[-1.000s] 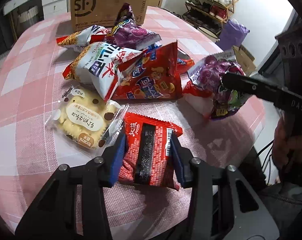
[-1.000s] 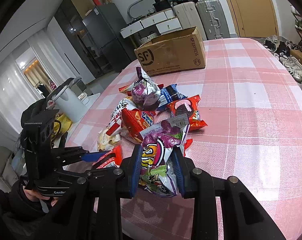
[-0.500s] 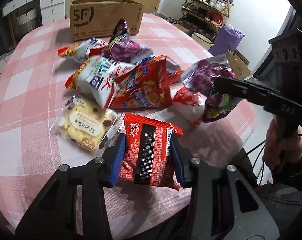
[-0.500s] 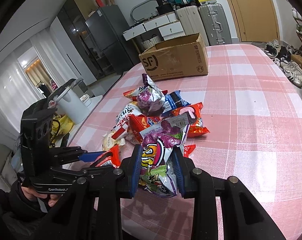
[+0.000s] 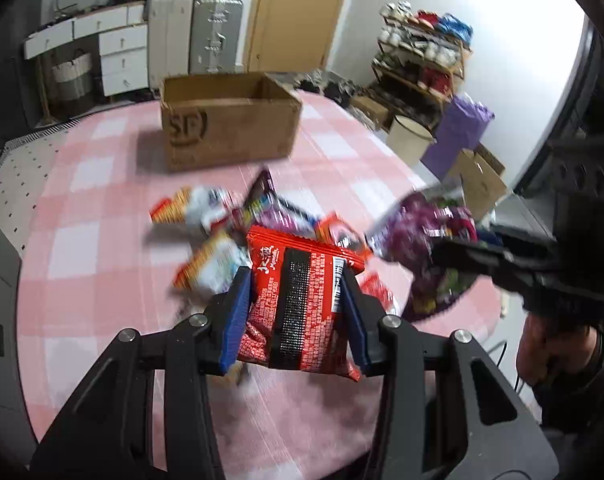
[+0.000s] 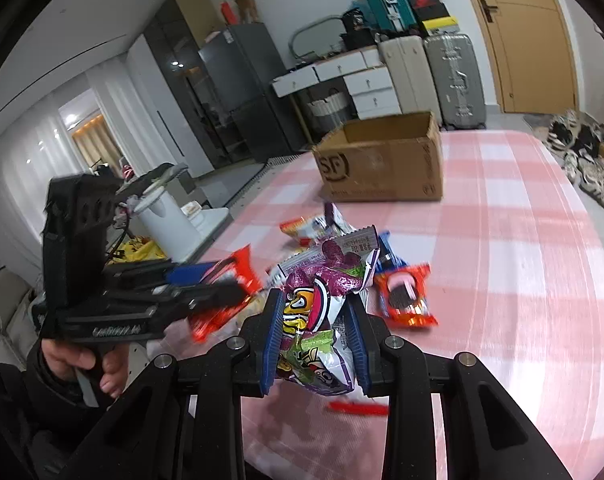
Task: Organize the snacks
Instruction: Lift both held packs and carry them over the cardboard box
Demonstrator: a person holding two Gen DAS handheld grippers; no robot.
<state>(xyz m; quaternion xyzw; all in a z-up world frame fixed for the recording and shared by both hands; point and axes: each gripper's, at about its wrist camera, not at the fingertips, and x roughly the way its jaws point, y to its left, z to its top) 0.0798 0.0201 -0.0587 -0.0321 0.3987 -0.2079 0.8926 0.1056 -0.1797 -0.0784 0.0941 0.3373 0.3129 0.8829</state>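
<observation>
Snacks (image 5: 237, 216) lie heaped on the pink checked table (image 5: 81, 240), the open cardboard box (image 5: 229, 120) beyond them. The left gripper (image 5: 297, 300) pinches a red packet (image 5: 302, 304) above the pile; the right gripper (image 6: 314, 332) clamps a purple bag (image 6: 322, 304) alongside.

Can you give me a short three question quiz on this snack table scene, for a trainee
1. True or false: the cardboard box on the table is open at the top.
2. What does the left gripper hold: A a red packet, B a cookie pack, C nothing?
3. Fill in: the right gripper is shut on a ____ snack bag.

Key
1. True.
2. A, the red packet.
3. Purple; the purple snack bag sits between its pads.
</observation>
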